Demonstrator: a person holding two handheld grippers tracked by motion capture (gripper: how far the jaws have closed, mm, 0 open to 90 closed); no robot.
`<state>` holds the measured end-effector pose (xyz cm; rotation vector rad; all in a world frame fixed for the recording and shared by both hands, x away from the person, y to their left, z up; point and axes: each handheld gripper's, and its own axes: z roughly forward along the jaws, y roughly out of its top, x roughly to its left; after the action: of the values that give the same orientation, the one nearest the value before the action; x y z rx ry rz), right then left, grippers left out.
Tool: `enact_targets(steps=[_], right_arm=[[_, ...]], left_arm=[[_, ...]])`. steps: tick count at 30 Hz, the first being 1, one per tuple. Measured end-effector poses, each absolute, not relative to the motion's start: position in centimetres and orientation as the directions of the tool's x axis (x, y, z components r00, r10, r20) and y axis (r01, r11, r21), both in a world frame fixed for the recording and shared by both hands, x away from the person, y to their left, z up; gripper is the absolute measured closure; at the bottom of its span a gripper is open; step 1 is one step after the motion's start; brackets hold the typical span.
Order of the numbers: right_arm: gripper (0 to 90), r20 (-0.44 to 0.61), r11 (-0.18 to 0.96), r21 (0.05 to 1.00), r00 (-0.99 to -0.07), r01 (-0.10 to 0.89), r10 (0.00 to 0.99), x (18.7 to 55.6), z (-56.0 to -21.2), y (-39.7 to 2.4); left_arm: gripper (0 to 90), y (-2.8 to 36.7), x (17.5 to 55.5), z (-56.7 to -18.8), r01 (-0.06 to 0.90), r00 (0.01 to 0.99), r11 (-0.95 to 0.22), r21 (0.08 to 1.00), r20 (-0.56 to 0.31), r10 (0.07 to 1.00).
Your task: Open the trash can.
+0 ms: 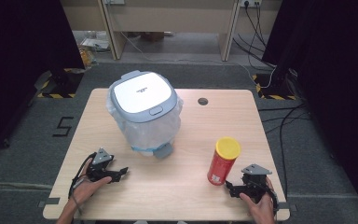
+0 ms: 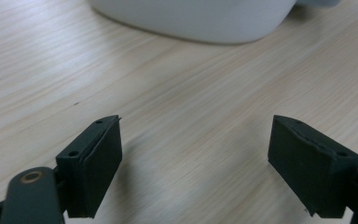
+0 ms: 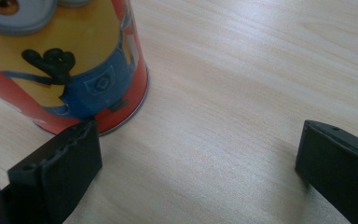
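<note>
One red canister (image 1: pixel 223 161) with a yellow lid, upright on the right half of the tabletop (image 1: pixel 177 186), near the front edge. In the right gripper view, printed with a yellow cartoon figure in blue overalls (image 3: pixel 70 65), close by the near-left pad. One white bin (image 1: pixel 143 108) with a grey-blue lid and a clear liner bag, left of centre, farther back. In the left gripper view, just its pale base (image 2: pixel 196 18) at the top.

Two claws. Left claw (image 1: pixel 121 173) low at the front left, held in a hand (image 1: pixel 86 186), spread wide, nothing between the pads but bare wood. Right claw (image 1: pixel 229 187) low at the front right, just beside the canister's foot, in the other hand (image 1: pixel 261 207), also spread wide, holding nothing; canister outside the gap, not gripped.

One tabletop, light wood grain, rounded corners, one round cable hole (image 1: pixel 203 101) near the far edge. Grey carpet (image 1: pixel 37 140) all round, a black mark like a "5" (image 1: pixel 63 126) at the left. Two yellow-and-black striped patches (image 1: pixel 56 95) on the floor at the far corners. Black curtains (image 1: pixel 18 46) on both sides, a pale wooden desk frame (image 1: pixel 168 18) behind, loose black cables (image 1: pixel 284 121) at the right.
</note>
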<state>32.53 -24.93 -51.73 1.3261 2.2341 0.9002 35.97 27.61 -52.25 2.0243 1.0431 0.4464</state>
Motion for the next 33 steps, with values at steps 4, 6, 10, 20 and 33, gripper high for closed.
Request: enact_targets(steps=[4, 6, 10, 20, 33], right_arm=[[0.5, -0.007, 0.346, 0.696, -0.476, 0.629, 0.880, 32.5, -51.7, -24.9], [0.5, -0.007, 0.345, 0.696, -0.475, 0.629, 0.880, 32.5, -51.7, -24.9], [0.5, -0.007, 0.345, 0.696, -0.475, 0.630, 0.880, 32.5, -51.7, -24.9], [0.5, -0.007, 0.345, 0.696, -0.475, 0.629, 0.880, 32.5, -51.7, -24.9], [0.5, -0.007, 0.345, 0.696, -0.475, 0.629, 0.880, 32.5, -51.7, -24.9]], left_arm=[[15.3, 26.7, 35.6, -51.9, 0.500, 0.612, -0.348, 0.793, -0.038, 0.790], [15.3, 26.0, 35.3, -51.7, 0.489, 0.629, -0.344, 0.802, -0.050, 0.776], [15.5, 24.4, 34.9, -51.6, 0.468, 0.670, -0.359, 0.808, -0.059, 0.740], [16.0, 19.7, 34.5, -50.8, 0.403, 0.753, -0.384, 0.831, -0.063, 0.655], [16.7, 15.9, 35.4, -50.3, 0.364, 0.792, -0.407, 0.838, -0.048, 0.609]])
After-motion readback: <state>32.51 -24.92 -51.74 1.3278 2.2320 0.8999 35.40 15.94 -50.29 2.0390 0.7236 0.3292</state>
